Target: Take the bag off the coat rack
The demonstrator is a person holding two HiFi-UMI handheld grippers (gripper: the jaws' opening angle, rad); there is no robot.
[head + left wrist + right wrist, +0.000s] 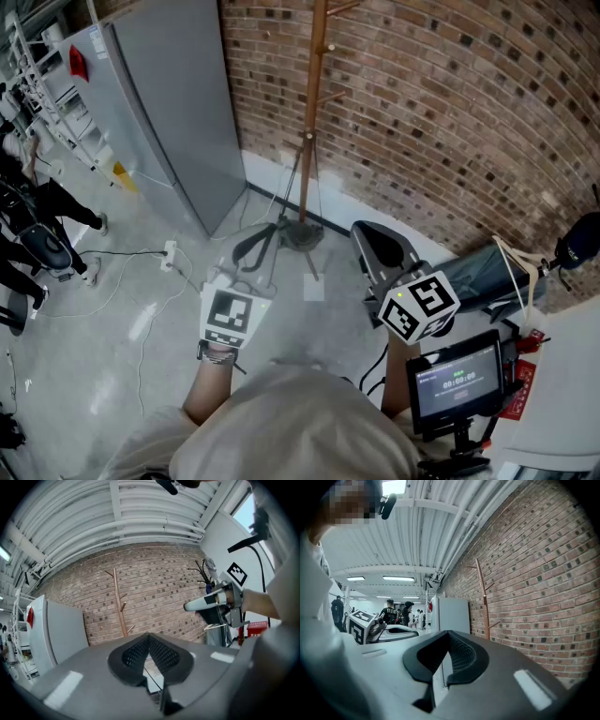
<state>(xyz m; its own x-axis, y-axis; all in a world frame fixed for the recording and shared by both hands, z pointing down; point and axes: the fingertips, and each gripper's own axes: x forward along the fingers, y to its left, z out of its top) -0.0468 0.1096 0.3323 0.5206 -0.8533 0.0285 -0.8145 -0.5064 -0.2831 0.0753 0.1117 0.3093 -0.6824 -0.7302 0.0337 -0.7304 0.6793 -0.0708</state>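
The wooden coat rack (314,103) stands against the brick wall on a dark round base, and its pegs in view carry nothing. A grey-blue cloth bag with cream straps (492,267) lies low at the right, away from the rack. My left gripper (258,246) is shut and empty, pointing at the rack's base. My right gripper (375,239) is also shut and empty, just right of the base. The left gripper view shows the rack (119,604) beyond the closed jaws (149,656). In the right gripper view the rack (483,597) stands ahead of the closed jaws (447,656).
A tall grey cabinet (178,103) stands left of the rack. White cables (141,281) trail over the concrete floor. A small screen on a stand (457,380) sits at the lower right. People stand at the far left (28,225).
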